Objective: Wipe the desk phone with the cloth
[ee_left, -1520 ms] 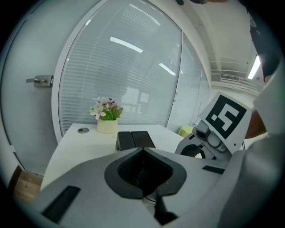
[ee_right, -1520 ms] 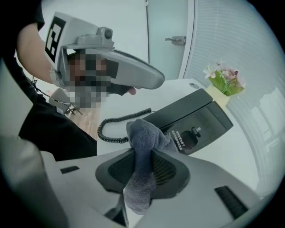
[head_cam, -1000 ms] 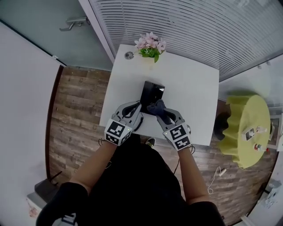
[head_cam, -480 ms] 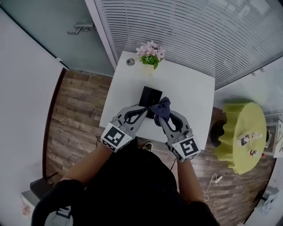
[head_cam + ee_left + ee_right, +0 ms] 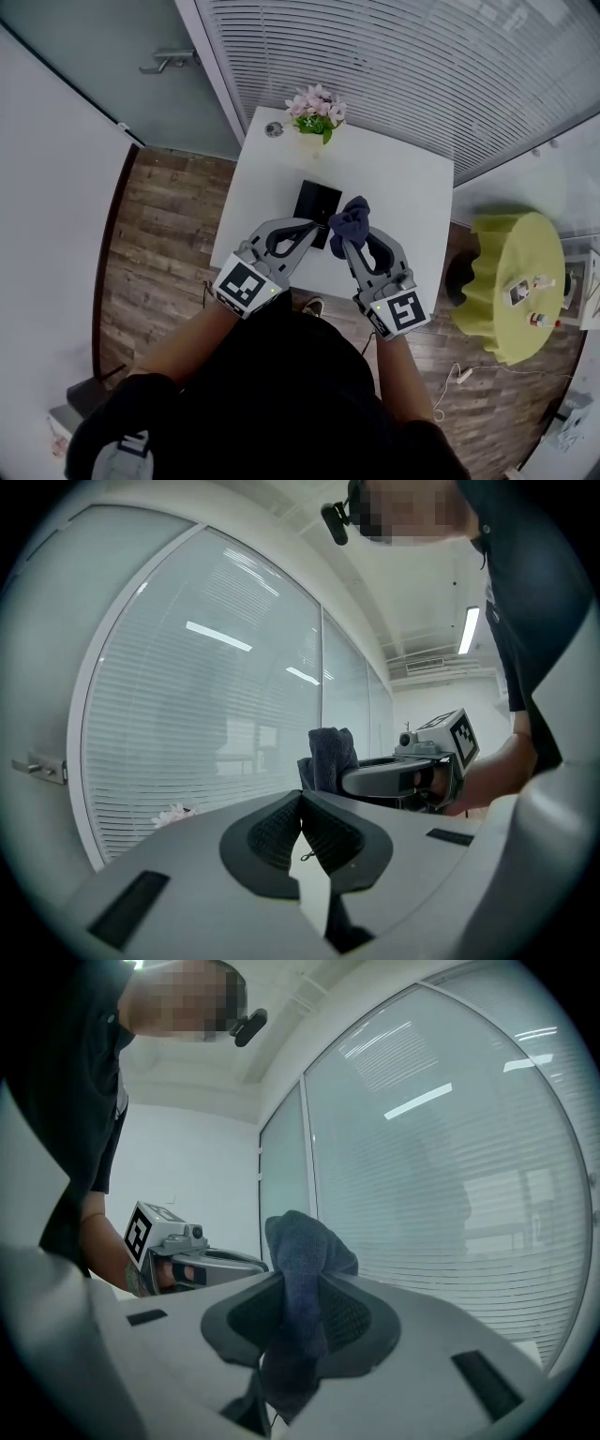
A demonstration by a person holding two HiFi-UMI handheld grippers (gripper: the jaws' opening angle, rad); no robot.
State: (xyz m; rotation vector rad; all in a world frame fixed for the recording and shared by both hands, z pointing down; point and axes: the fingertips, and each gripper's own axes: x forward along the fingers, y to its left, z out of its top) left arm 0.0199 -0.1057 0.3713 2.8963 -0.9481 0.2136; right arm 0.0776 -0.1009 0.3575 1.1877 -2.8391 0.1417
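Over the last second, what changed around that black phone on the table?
The right gripper lifted the cloth off the desk phone and pulled back; the left gripper drew back too, shut and empty. The desk phone, flowers and table stayed put.

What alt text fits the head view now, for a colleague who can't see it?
The right gripper clamps a bunched dark blue cloth just right of a black desk phone on a white table. The left gripper, jaws shut and empty, points at the phone's near edge; pink flowers stand at the table's far edge.
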